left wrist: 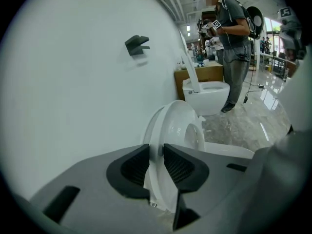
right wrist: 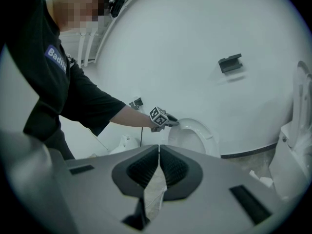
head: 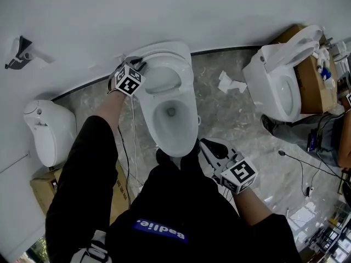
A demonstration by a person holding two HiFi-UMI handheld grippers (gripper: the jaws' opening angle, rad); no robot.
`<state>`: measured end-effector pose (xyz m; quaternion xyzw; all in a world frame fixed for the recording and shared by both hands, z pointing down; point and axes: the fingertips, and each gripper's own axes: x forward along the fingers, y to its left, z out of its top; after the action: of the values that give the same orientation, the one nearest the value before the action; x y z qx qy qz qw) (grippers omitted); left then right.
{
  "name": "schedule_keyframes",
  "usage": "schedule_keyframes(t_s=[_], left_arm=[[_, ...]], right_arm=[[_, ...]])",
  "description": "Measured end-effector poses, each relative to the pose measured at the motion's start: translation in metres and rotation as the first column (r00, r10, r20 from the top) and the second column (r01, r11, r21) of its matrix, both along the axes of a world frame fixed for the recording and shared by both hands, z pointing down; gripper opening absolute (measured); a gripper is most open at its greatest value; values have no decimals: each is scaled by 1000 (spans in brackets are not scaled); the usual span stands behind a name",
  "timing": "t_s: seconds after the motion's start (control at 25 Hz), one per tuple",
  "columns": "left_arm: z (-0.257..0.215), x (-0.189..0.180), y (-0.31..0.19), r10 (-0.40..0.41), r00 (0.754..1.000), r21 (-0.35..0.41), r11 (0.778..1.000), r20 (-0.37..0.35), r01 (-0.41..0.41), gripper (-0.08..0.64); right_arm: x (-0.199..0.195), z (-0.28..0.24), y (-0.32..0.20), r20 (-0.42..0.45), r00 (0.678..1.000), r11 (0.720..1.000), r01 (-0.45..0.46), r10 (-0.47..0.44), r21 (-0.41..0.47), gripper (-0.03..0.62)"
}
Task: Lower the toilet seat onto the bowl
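Your left claw (left wrist: 157,152) clamped the upright white plastic toilet seat (left wrist: 181,126) behind the white ceramic bowl (head: 190,126); your right claw (right wrist: 159,154) was closed, empty.

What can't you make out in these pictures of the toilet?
- Head view: how the left gripper meets the raised toilet seat; its marker cube covers most of the fingers.
- Left gripper view: whether the fingers pinch the seat alone or the lid too; the gripper's body covers the lower edge.
- Right gripper view: the bowl, behind the right gripper.
- Every view: the black wall fixture, too small to identify.
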<state>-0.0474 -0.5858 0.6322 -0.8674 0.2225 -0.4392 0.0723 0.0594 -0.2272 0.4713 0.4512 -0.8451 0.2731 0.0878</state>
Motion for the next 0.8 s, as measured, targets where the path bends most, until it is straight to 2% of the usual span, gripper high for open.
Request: schedule_keyframes(t_s=[0.16,0.4,0.8], left_arm=[[-4,1,14,26,1000,7,1000,-7,-26,95],[-10,0,44,29,997,10,1000,-72,-28,94],[-11,-5,103,114,981,-14,993,-154,-118,94]], right_arm=[[-14,-4,1,10,1000,1000,8,-8,16,29],[-40,-10,2,7,1000,998,13,-13,55,29],[-86,-23,16,-15,1000,998,4,-3,68,28]])
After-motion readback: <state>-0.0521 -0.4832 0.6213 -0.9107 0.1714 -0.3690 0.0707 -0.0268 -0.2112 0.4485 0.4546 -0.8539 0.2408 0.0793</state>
